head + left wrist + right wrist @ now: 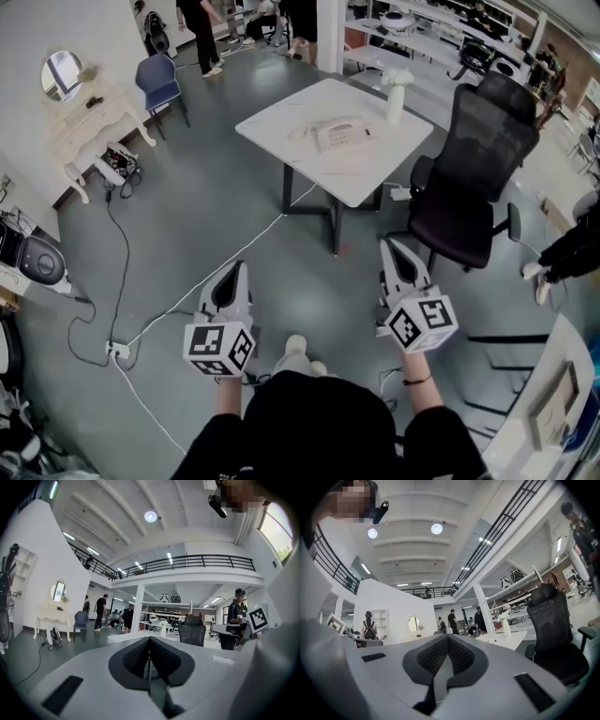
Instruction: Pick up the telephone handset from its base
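Head view: left tongs (236,270) and right tongs (395,247) are both clenched on nothing, held level in front of the person, well apart from the desk (272,120). The handset (329,138) lies on the telephone (349,133), mid-desk.

Risks, near to far:
- The white cable (208,281) crosses the floor between person and desk and could snag a foot.
- The office chair (480,178) beside the desk's right edge could block the right arm.
- Tongs arriving clenched would shove the handset, not take it.
- The cord (300,131) could drag the base.
- The bottle (397,97) near the phone could tip.

Count: two tongs, one white cable, one chair, one desk, one telephone, one handset, one bottle.
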Motion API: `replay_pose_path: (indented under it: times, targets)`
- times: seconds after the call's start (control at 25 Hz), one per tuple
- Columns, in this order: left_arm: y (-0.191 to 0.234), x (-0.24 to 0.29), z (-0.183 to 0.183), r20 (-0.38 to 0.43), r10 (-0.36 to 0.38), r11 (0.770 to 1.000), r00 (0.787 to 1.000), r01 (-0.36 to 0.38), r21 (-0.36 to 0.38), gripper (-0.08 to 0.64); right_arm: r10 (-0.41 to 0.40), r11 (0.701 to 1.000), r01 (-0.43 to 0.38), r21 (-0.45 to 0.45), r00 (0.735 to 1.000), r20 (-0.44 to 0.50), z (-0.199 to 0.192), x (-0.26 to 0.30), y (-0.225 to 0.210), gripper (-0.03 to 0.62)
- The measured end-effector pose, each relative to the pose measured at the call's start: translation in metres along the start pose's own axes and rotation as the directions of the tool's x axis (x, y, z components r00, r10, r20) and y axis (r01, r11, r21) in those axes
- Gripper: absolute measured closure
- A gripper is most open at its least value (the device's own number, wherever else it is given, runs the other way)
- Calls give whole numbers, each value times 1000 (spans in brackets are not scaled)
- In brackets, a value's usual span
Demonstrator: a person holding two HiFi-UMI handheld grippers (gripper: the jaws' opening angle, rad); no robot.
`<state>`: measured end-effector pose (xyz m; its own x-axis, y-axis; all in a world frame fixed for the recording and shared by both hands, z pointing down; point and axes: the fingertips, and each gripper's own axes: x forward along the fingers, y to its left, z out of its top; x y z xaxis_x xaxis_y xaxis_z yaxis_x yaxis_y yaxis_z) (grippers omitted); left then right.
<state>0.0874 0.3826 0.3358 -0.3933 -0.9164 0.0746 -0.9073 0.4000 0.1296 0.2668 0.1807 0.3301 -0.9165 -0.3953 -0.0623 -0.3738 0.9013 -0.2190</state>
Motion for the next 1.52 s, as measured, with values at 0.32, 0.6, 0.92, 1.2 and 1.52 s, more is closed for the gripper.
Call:
replay_pose_path:
  times: [0.32, 0.6, 0.92, 1.2, 1.52]
  targets:
    - [5, 35, -2, -21, -18, 1000, 1000, 18, -1, 560, -11, 1000, 11, 13, 1000, -10, -6, 25, -17, 601]
    - [25, 92, -2, -17, -46, 999, 999, 46, -3, 560, -30, 999, 30, 13, 1000, -9, -12, 77, -40, 601]
    - [65, 172, 4, -36, -87, 996, 996, 87, -15, 560, -57, 998, 58, 29, 998, -22, -21, 158, -56, 601]
    - [96, 234, 6, -47, -130, 991, 990, 129, -29, 560, -101, 994, 102, 27, 994, -32, -28, 216, -72, 601]
    - [122, 291, 5, -48, -182, 983, 982, 180, -33, 560, -149, 989, 149, 10, 989, -27, -34, 265, -87, 601]
